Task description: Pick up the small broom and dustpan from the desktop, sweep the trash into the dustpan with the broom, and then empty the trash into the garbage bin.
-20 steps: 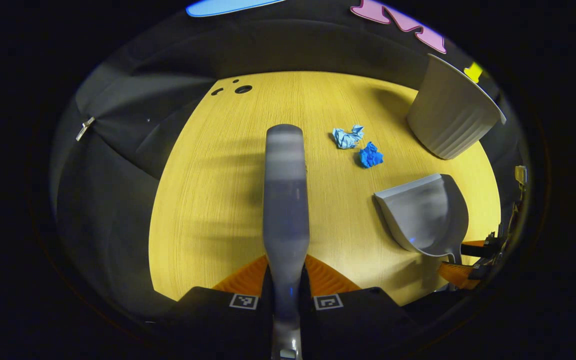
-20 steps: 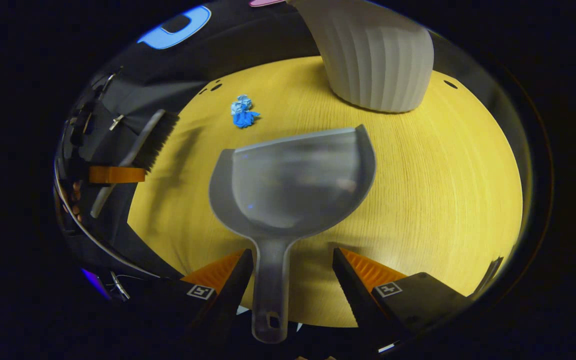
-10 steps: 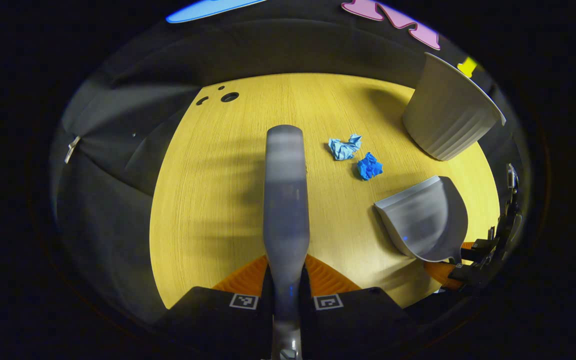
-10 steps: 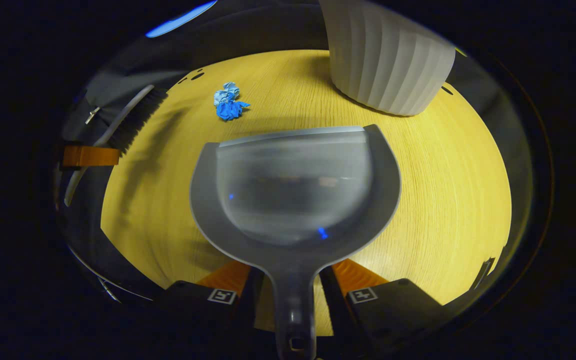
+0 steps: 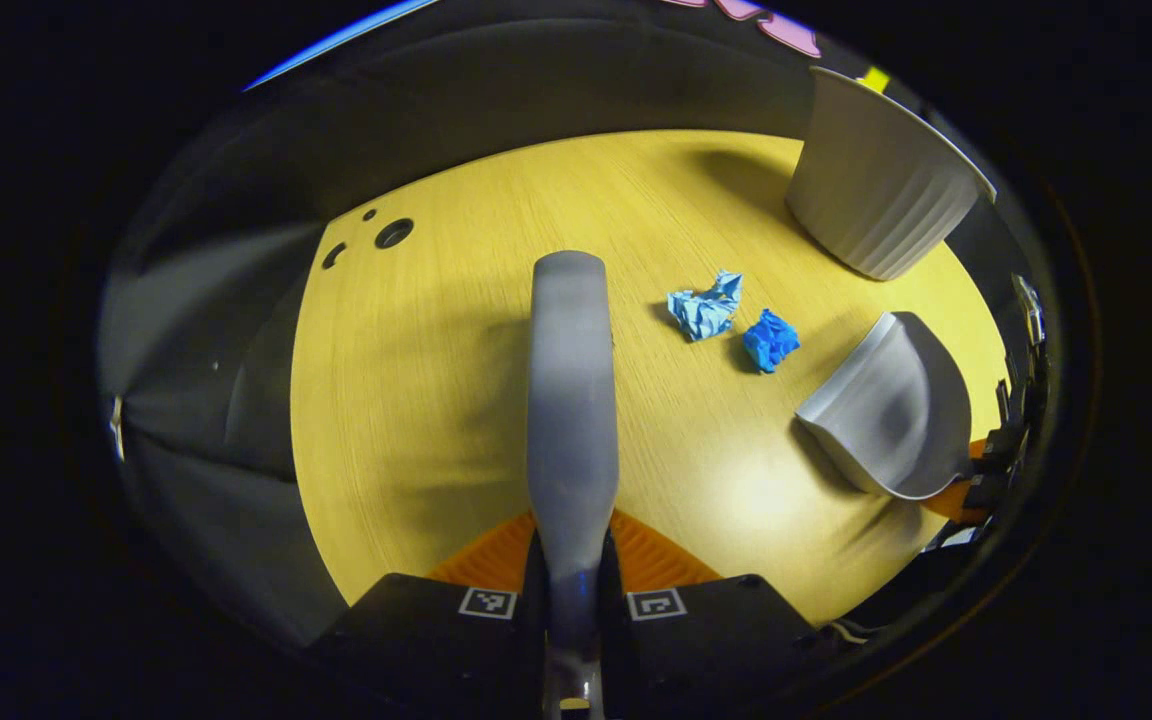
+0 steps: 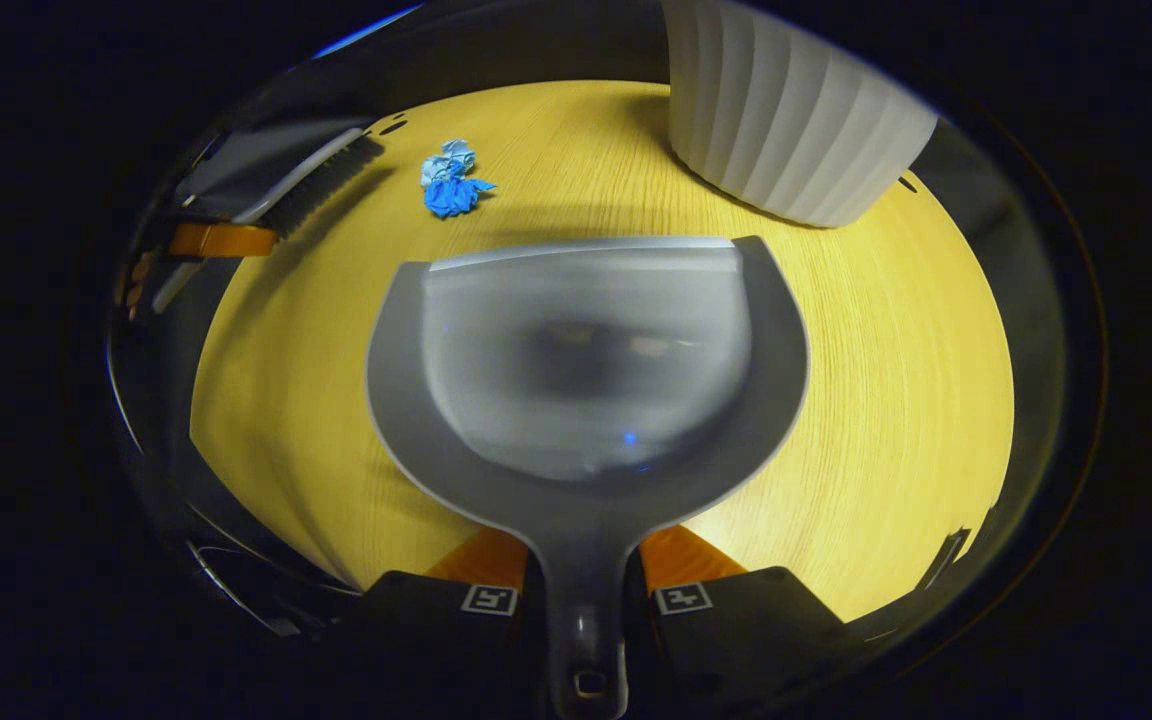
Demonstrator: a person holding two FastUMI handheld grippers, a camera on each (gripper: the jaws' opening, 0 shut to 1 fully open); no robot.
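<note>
The left gripper point(image 5: 572, 560) pinches the broom point(image 5: 569, 390) handle, bristles aimed past two paper scraps point(image 5: 733, 322) mid-desk point(image 5: 436, 380), and the right gripper point(image 6: 582, 590) clamps the dustpan point(image 6: 586, 360) handle, mouth facing them, ready for sweeping, bin point(image 6: 786, 110) beyond.

A yellow wood-grain desktop point(image 5: 416, 400) with fine straight grain lies under warm overhead light, with a bright glare patch on its near part. 3 dark round holes point(image 5: 393, 233) sit near its far left corner. Black cloth wall point(image 5: 496, 90) hangs behind and beside it in folds
</note>
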